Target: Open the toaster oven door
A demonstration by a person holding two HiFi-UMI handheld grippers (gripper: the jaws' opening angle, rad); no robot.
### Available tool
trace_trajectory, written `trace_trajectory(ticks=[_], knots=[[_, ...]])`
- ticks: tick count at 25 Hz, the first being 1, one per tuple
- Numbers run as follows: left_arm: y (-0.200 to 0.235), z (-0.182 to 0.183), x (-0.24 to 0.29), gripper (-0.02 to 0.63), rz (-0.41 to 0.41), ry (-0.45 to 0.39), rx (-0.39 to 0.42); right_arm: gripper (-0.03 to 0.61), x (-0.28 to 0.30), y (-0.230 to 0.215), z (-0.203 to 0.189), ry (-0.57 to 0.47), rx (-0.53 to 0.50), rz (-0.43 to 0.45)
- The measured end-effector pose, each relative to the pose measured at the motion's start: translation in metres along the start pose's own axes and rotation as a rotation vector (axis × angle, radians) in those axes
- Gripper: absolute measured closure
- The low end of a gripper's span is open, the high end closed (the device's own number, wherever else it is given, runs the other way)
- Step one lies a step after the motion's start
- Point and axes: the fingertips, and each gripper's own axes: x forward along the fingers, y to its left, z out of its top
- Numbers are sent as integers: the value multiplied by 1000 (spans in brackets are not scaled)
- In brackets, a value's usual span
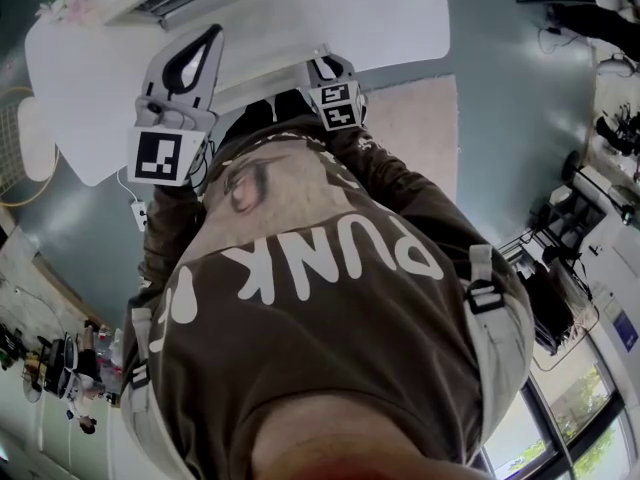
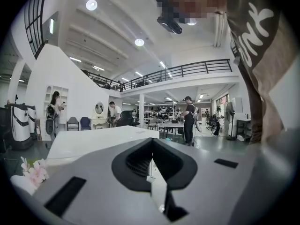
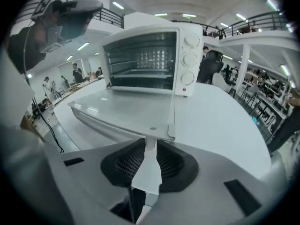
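Toaster oven door (image 3: 124, 111), in the right gripper view, already lies folded down about level, its inner face up. Its hinge sits at the foot of the toaster oven (image 3: 150, 32) and its free long edge runs left to right straight across the tips of the right gripper (image 3: 150, 146). The oven stands dead ahead on the white table (image 3: 220, 121), with its knobs (image 3: 188, 60) to the right of the open cavity. The jaws stand partly apart with only pale surface showing in the gap. They clamp nothing I can make out, and whether the tips touch the door's rim I cannot tell. I judge the opening all but done, so any last move belongs to this nearer hand, working along that edge. In the head view a brown shirt (image 1: 330, 298) fills most of the picture and covers the right gripper except for its marker cube. The left gripper (image 1: 205, 43) is raised beside it. A white shape at the top edge may be the oven, though I cannot be sure. The left gripper view looks level across the table, past pink flowers (image 2: 33, 172), into a hall with people. No oven shows there, and its jaws are drawn to a thin slit with nothing between them.
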Motion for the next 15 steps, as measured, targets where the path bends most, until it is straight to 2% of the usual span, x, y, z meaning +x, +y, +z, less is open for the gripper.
trace_trajectory(ticks=[5, 13, 15], knots=[[-5, 4, 1, 611, 0, 5, 1, 483, 14, -5, -19, 73, 28, 15], [0, 0, -5, 611, 12, 4, -8, 483, 16, -1, -17, 22, -26, 14], [-1, 2, -4, 611, 8, 1, -8, 485, 12, -1, -18, 8, -78, 20]])
